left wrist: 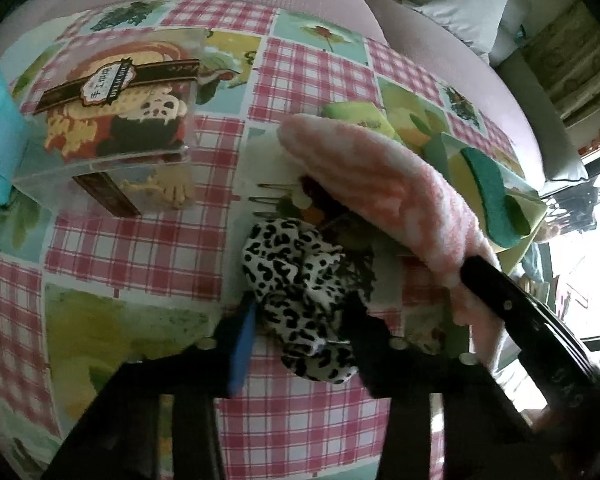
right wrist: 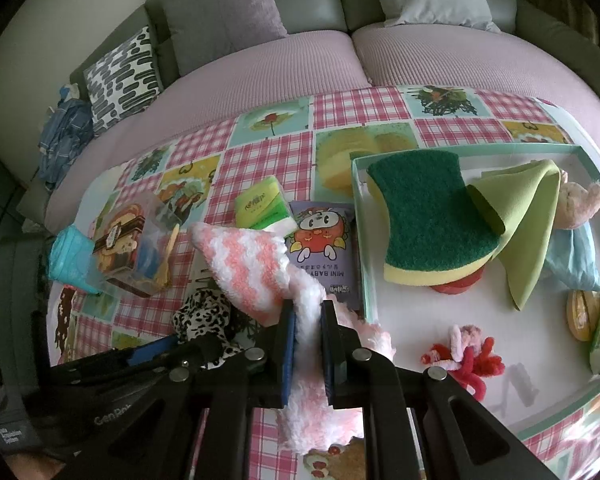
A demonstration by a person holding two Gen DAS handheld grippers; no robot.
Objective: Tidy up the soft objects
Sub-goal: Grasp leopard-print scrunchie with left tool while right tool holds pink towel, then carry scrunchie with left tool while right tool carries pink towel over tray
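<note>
**Tools clamped on two soft pieces beside the tray**

Sock and scrunchie are both gripped. The right tool (right wrist: 309, 322) is pressed together on a fluffy pink-and-white striped sock (right wrist: 246, 258), whose toe end reaches out over the checked tablecloth (right wrist: 260, 160) while its cuff bunches below the pads. The left tool (left wrist: 300, 320) has its pads against a leopard-print scrunchie (left wrist: 300, 264), which fills the gap between them; the blue pad shows on one side of the fabric and the black finger on the other. The scrunchie sits just beside the sock, at its left in the right wrist view.

On the surface, a clear plastic box with a dark ribbon label (left wrist: 116, 116) stands well to the left, with a turquoise item (right wrist: 70, 258) touching it. A green tissue pack (right wrist: 260, 206) and a purple snack packet (right wrist: 324, 248) lie beyond the sock. Hairpins (left wrist: 272, 200) lie on the cloth under the sock's edge.

To the right is a shallow white tray with a teal rim (right wrist: 460, 150). It holds a green-and-yellow scouring sponge (right wrist: 428, 216), a folded lime cloth (right wrist: 528, 216), a small plush toy (right wrist: 580, 200) and a red-and-pink pipe-cleaner figure (right wrist: 468, 354). A sofa with a pink cover (right wrist: 260, 60) stands beyond the surface.
</note>
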